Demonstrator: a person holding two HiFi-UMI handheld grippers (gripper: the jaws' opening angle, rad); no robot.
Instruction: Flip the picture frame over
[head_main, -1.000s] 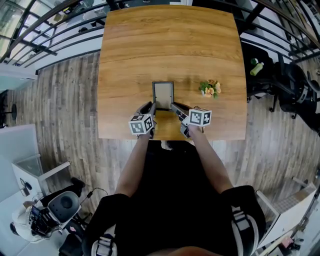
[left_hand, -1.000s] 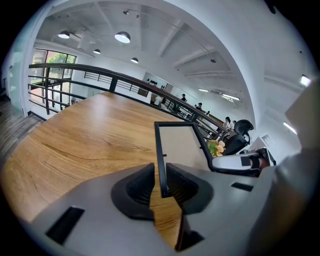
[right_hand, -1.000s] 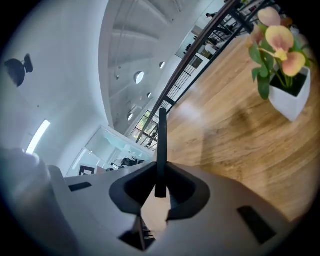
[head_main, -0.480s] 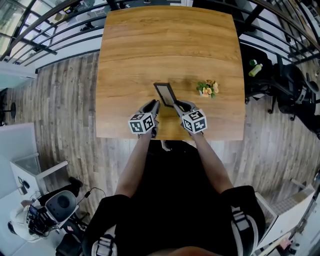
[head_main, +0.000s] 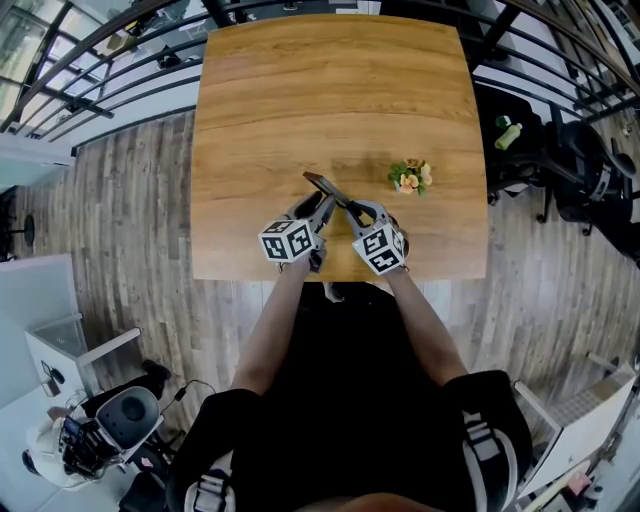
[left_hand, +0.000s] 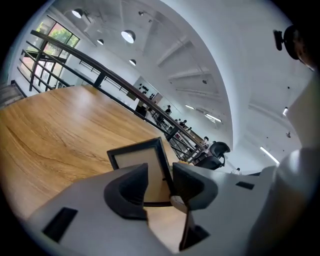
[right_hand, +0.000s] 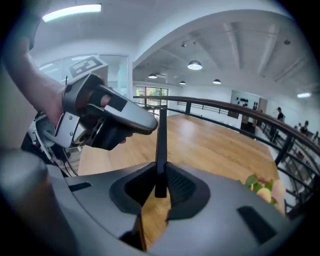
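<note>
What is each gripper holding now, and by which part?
The right gripper holds the picture frame by one edge. The left gripper, jaws opening around the frame, grips nothing.

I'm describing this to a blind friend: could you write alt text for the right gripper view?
The right gripper clamps a dark picture frame, seen edge-on and upright, above a wooden table. At left, a hand holds the left gripper, its jaws opening with the frame's edge between them; small flowers sit at lower right.
</note>
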